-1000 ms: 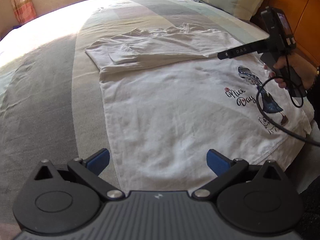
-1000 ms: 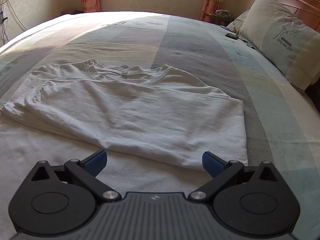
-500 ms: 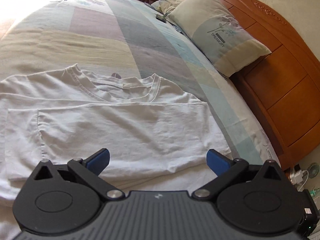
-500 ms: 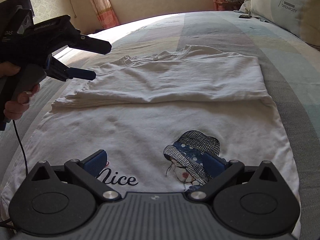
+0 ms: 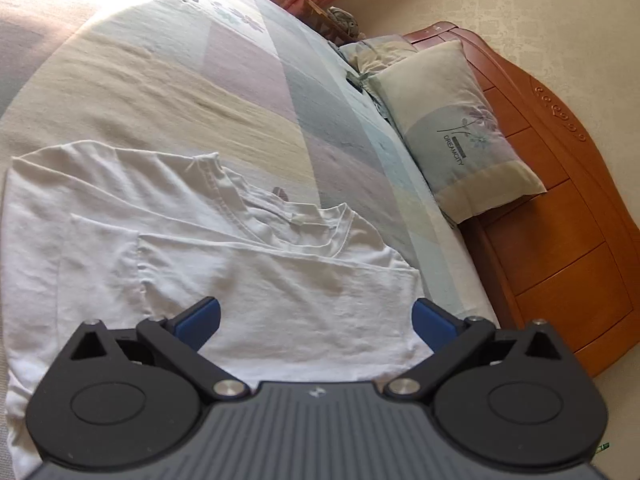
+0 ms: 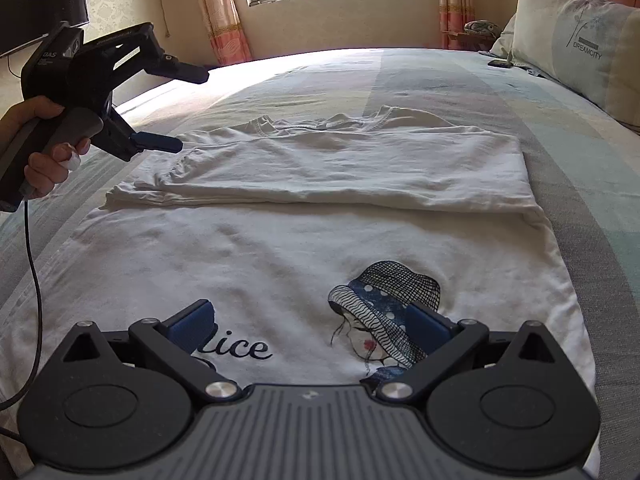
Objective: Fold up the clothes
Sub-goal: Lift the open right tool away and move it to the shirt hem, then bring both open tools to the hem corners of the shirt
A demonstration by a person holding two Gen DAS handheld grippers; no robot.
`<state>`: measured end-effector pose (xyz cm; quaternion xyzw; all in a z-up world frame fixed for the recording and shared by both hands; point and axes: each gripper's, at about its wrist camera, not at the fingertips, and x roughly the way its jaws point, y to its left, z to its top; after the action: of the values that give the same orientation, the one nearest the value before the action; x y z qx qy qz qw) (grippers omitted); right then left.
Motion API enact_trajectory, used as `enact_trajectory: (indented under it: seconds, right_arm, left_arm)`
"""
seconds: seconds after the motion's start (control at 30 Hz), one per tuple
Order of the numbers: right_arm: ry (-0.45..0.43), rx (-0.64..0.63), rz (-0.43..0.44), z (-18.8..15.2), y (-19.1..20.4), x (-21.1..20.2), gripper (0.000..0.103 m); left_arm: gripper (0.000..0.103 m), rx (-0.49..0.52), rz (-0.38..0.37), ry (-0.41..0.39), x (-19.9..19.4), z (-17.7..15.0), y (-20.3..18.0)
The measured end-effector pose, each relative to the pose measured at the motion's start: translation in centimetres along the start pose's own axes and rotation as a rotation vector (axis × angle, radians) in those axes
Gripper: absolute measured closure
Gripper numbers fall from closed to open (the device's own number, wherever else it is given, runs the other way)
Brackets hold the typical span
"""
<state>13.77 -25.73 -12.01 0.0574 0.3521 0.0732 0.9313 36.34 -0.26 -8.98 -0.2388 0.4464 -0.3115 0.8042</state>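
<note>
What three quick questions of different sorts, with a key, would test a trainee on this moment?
1. True or false: the left tongs are shut on the white T-shirt.
2. Which part of the T-shirt lies folded over? A) the collar end B) the printed end
3. Fill in: the right tongs hover over the ____ of a girl in a hat.

Key: 1 false, both tongs are open and hold nothing; 2 A; 3 print.
</note>
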Motion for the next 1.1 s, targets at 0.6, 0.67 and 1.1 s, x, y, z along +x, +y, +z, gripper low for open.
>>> enact_trajectory:
  seconds: [0.6,0.67,1.1]
  right_arm:
    - [-0.003,-0.038,-0.158,11.5,-3.6,6.6,0.000]
    - [0.059,-0.002,-0.161,11.4,-4.6,9.0,0.000]
    - [0.167,-0.038,-0.201,9.7,-5.6,7.1,0.000]
  left_arm:
    - [0.005,0.229,0.339,0.016,2.1,-0.8,-0.2]
    - [0.004,0.249,0.335,0.013,2.1,-1.5,0.4]
    - [0.004,0.360,0.444,0.029,-0.8,-2.7,-2.4]
